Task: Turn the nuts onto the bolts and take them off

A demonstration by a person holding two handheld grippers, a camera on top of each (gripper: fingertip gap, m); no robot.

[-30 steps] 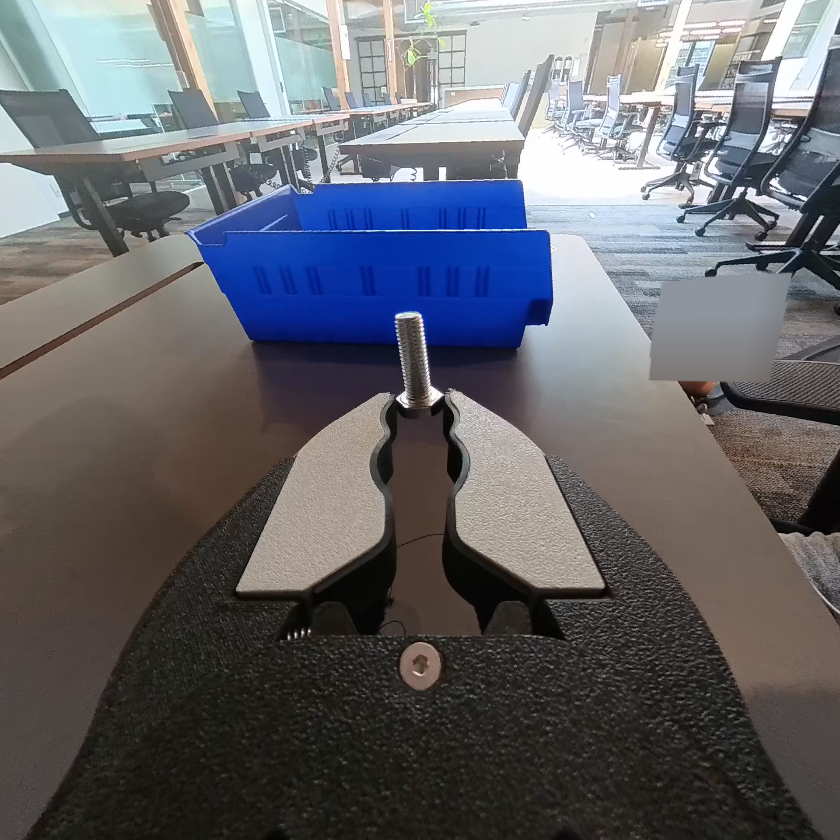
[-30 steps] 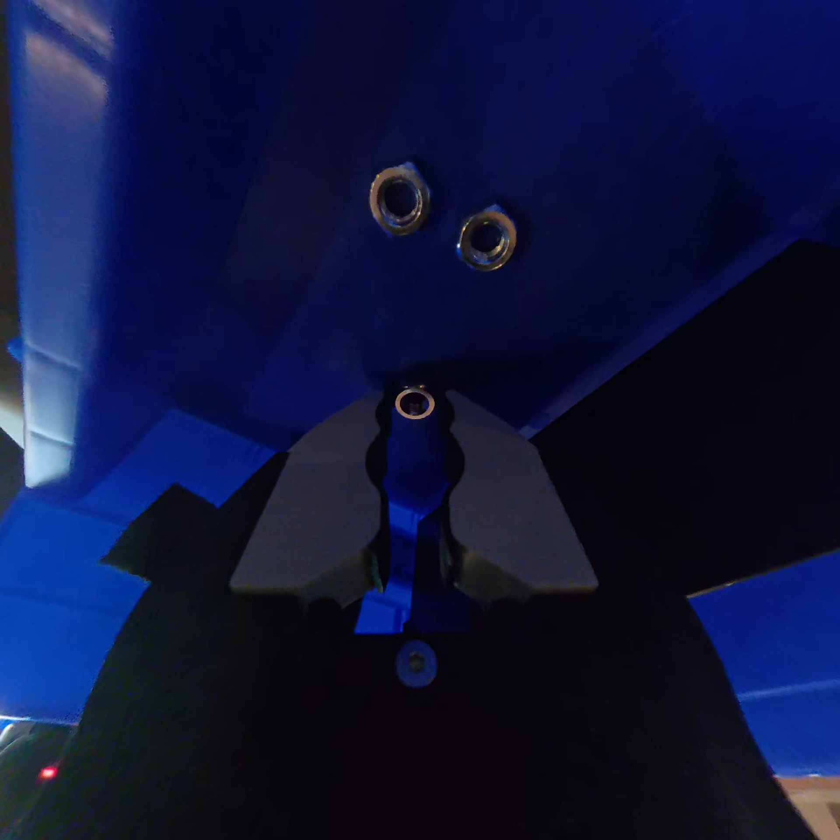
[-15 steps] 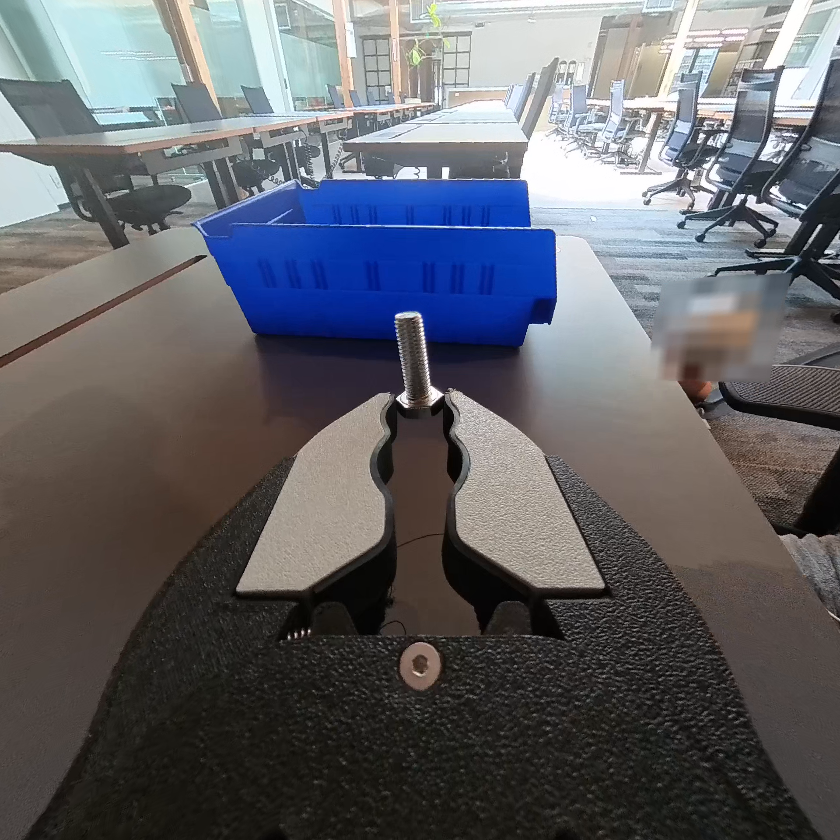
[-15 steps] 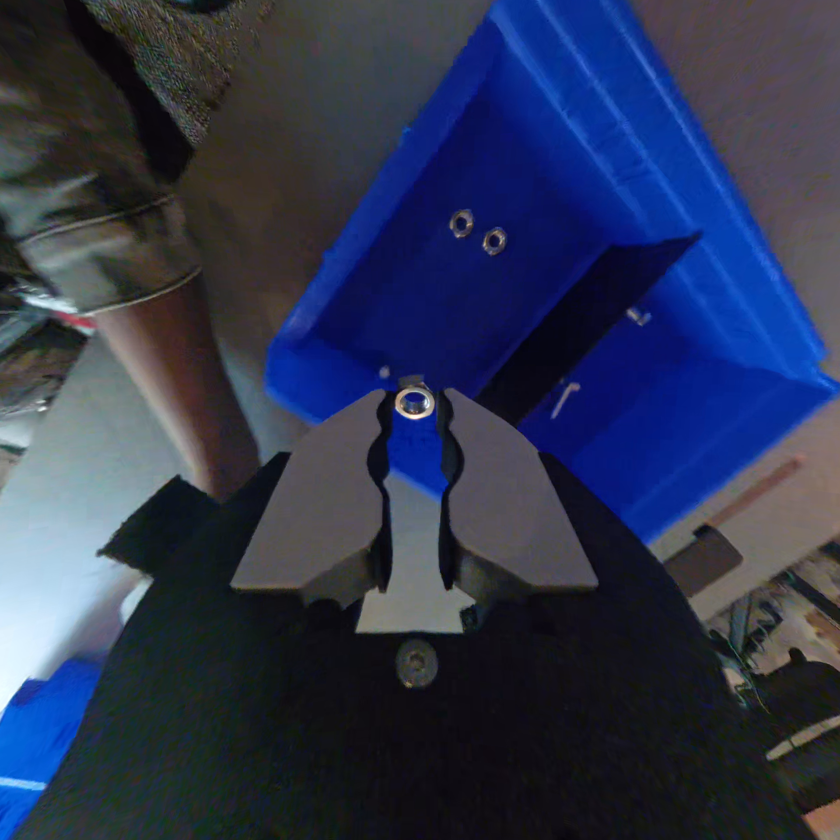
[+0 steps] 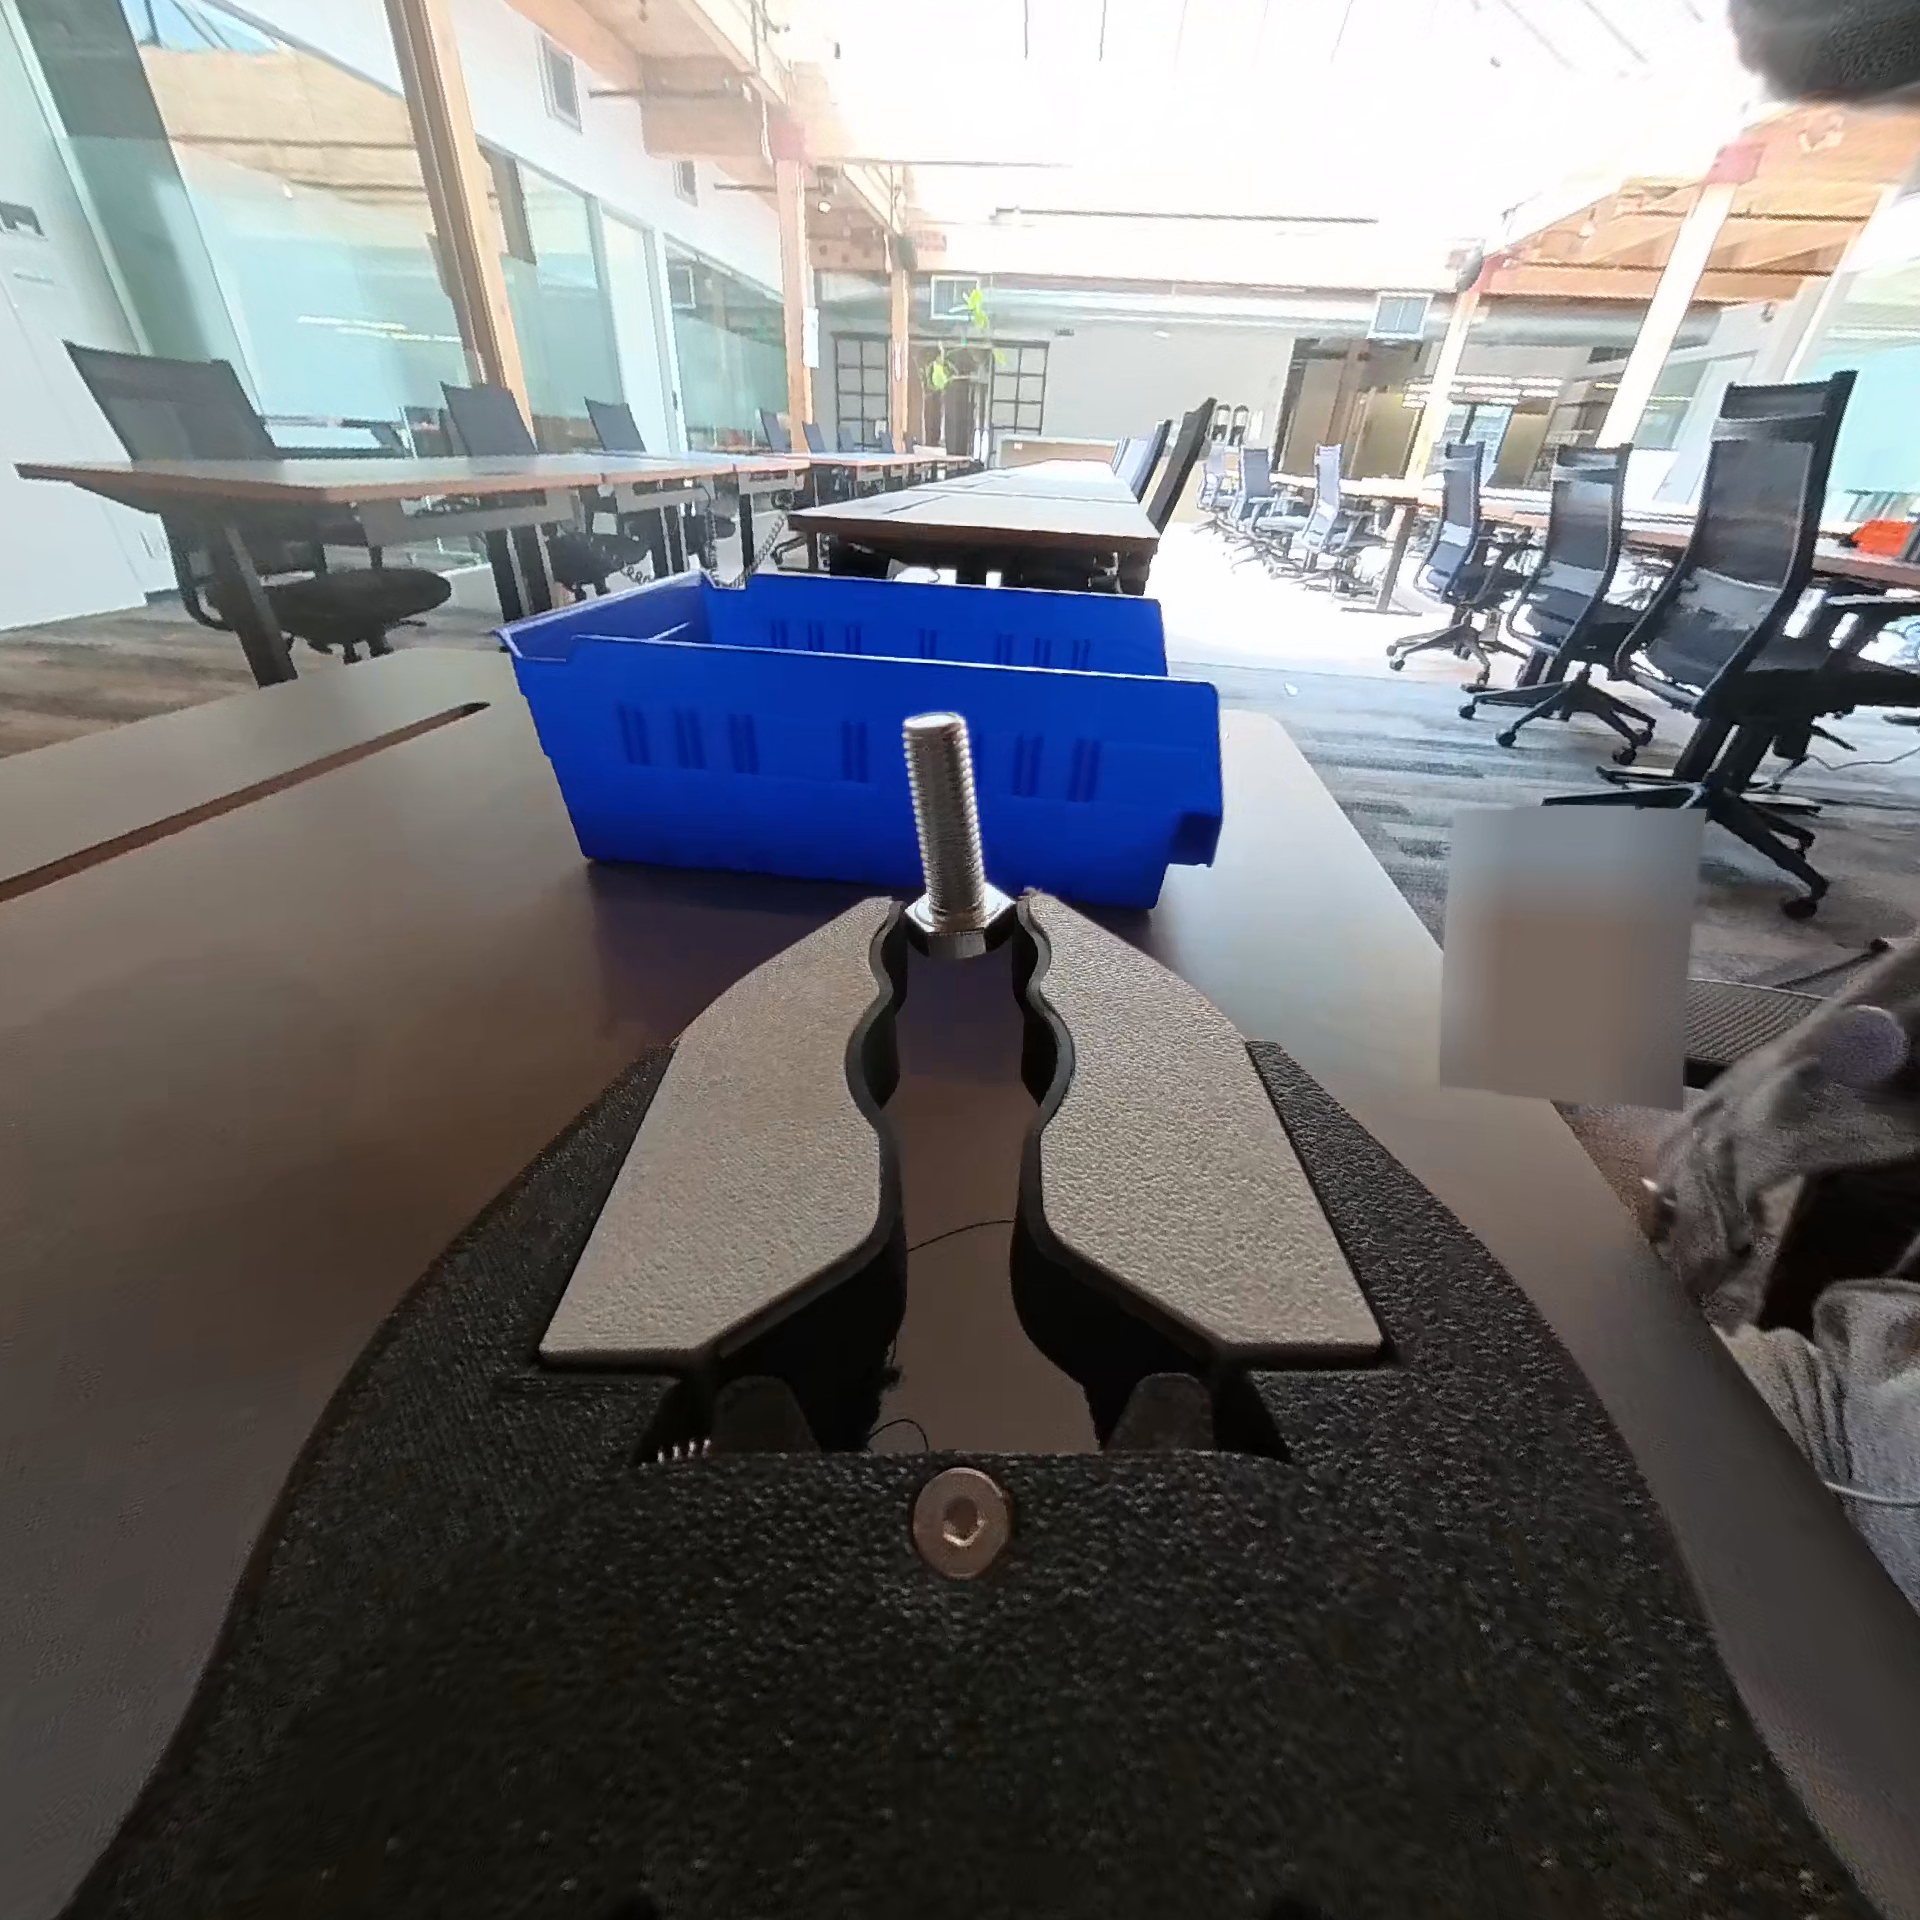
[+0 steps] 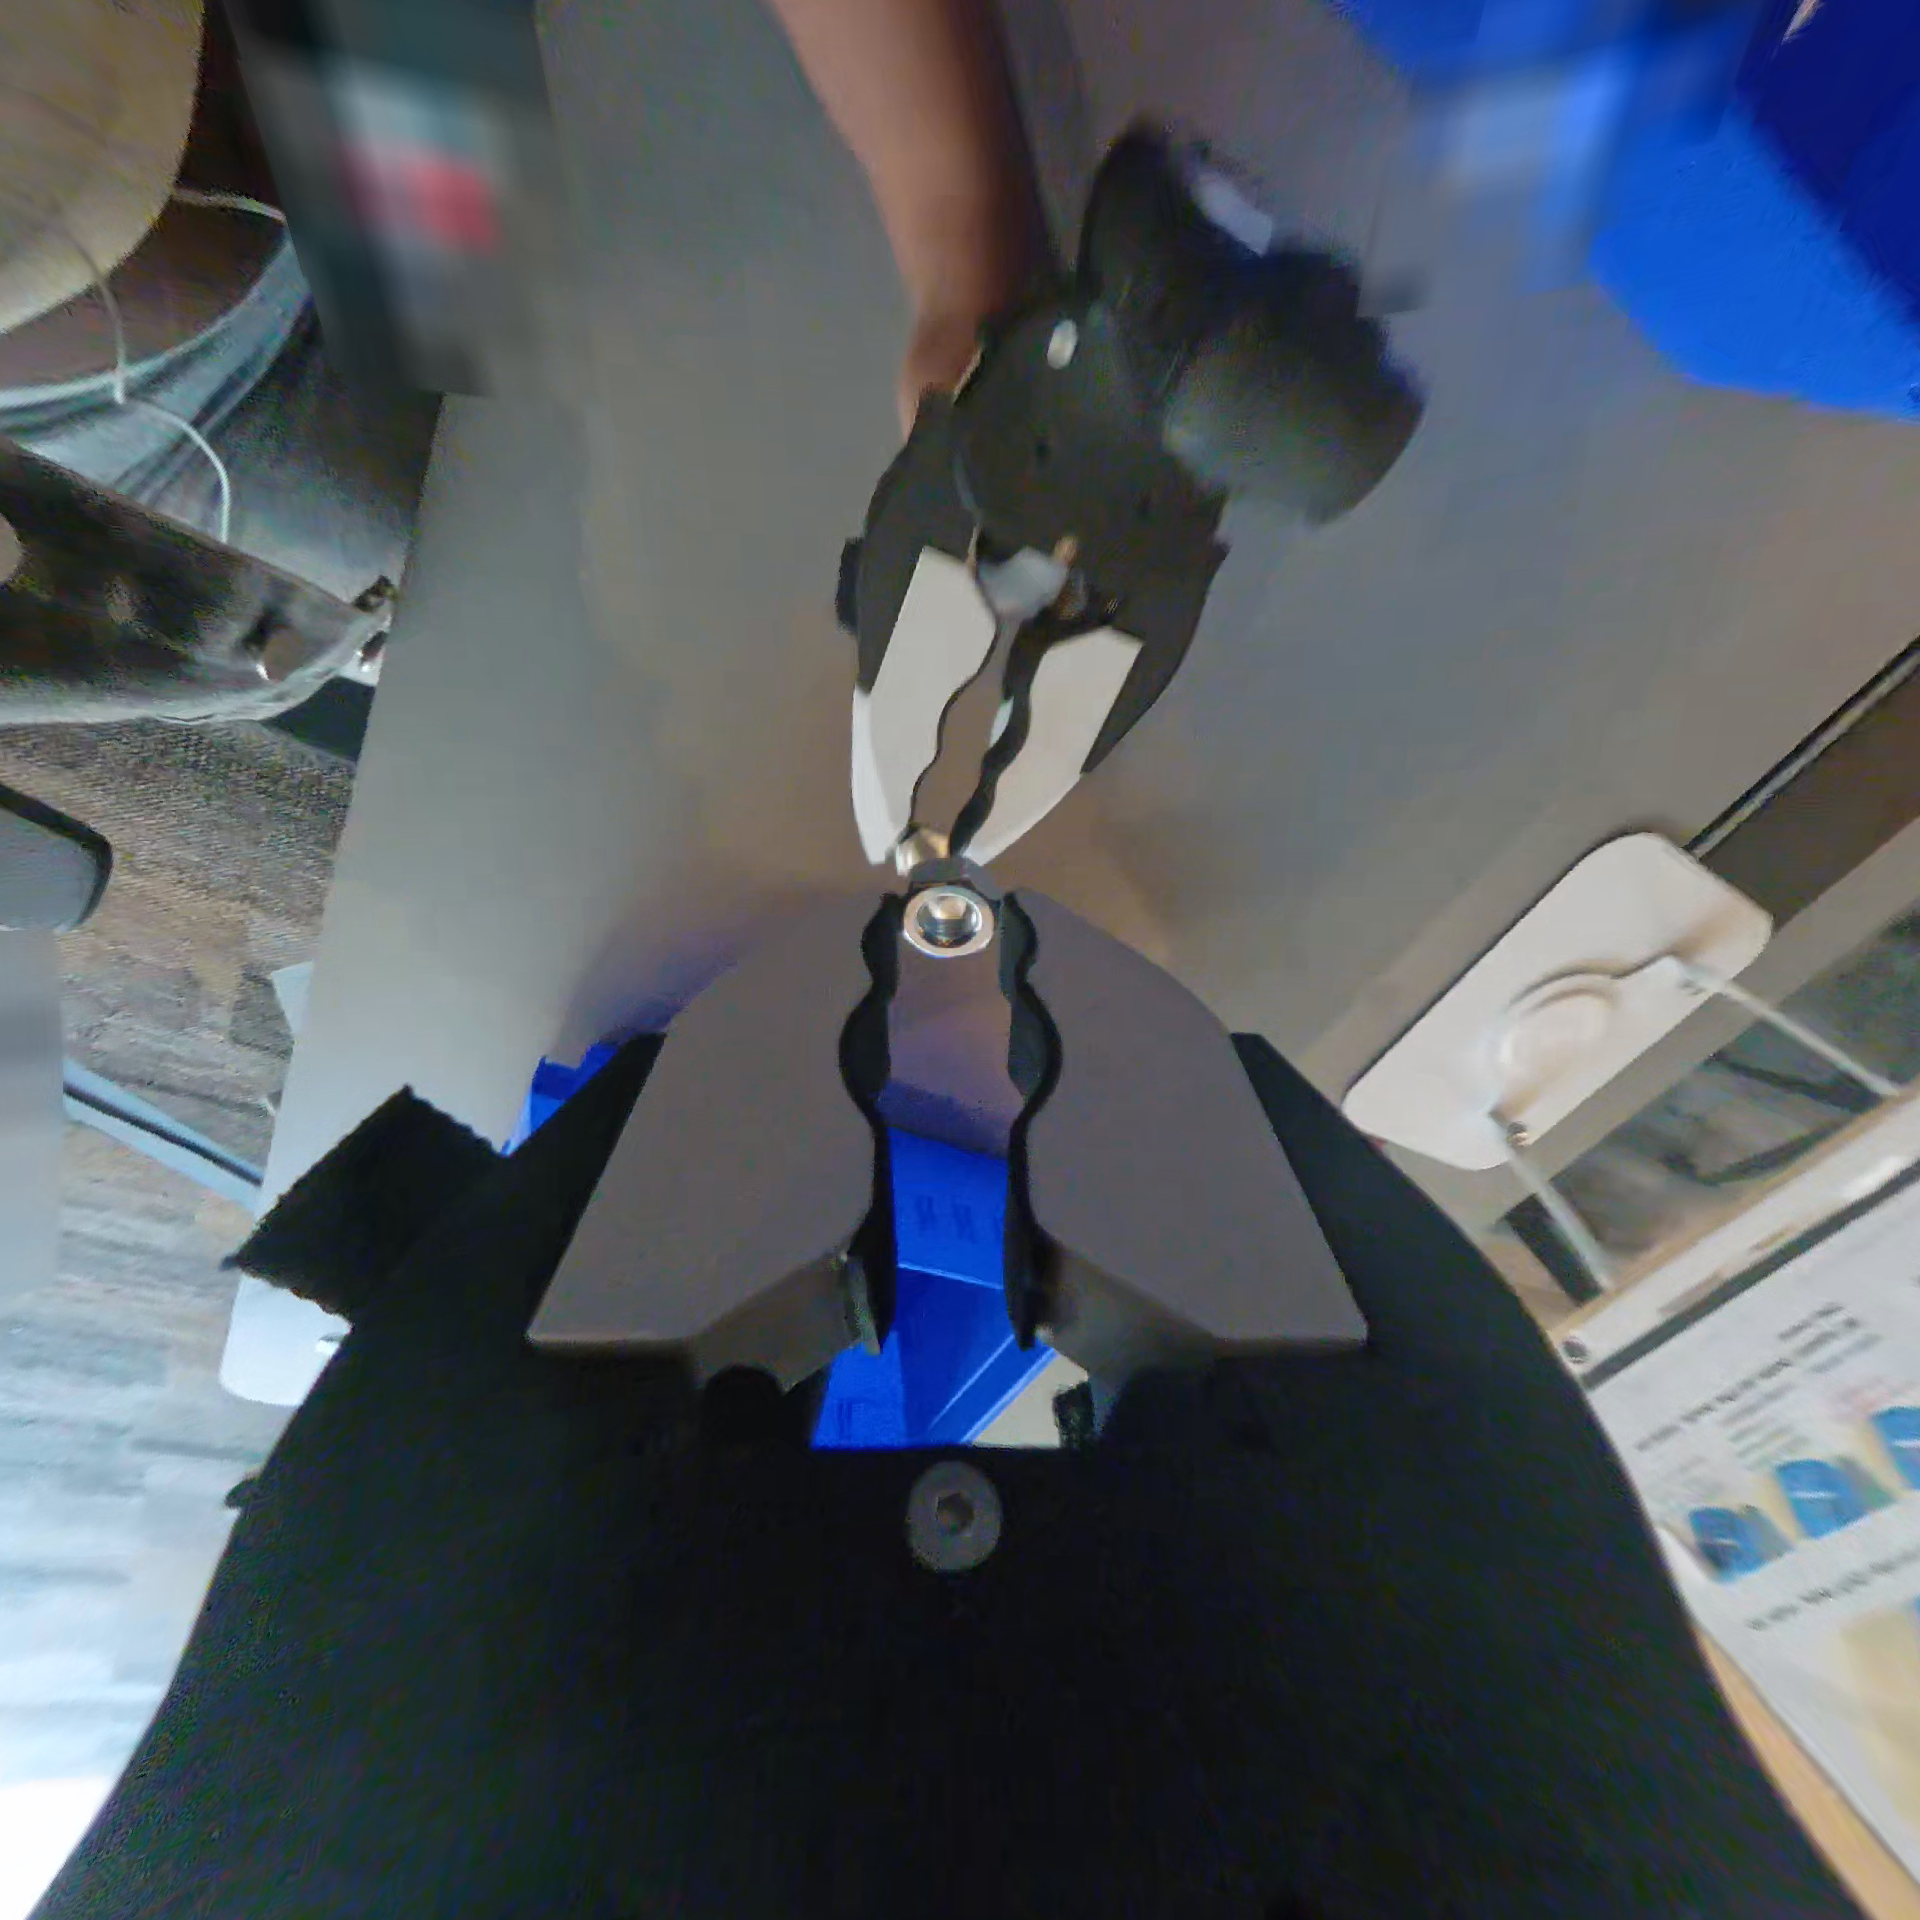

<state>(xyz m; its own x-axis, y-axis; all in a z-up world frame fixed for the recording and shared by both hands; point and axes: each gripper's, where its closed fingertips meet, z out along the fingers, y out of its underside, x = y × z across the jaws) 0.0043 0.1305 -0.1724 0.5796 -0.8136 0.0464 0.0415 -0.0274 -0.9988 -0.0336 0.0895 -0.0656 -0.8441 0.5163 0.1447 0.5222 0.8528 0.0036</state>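
Observation:
My left gripper (image 5: pixel 951 914) is shut on the hex head of a silver bolt (image 5: pixel 940 821) and holds it upright above the dark table (image 5: pixel 312 1091), in front of a blue bin (image 5: pixel 862 769). My right gripper (image 6: pixel 943 904) is shut on a silver nut (image 6: pixel 943 925) at its fingertips. In the right wrist view the left gripper (image 6: pixel 930 847) shows just beyond the nut, with the bolt pointing towards the camera and in line with the nut's hole. I cannot tell whether nut and bolt touch.
The blue bin also shows blurred at the top right of the right wrist view (image 6: pixel 1714 208). A person's forearm (image 6: pixel 935 208) holds the left gripper. A white pad (image 6: pixel 1538 997) and a printed sheet (image 6: pixel 1766 1507) lie at the right. Office chairs (image 5: pixel 1714 644) stand beyond the table. The grippers' ends are close to 12 cm from one another.
My right gripper has lifted out of the blue bin with the nut and swung over to the bolt's tip. My left gripper has kept hold of the bolt and moved little.

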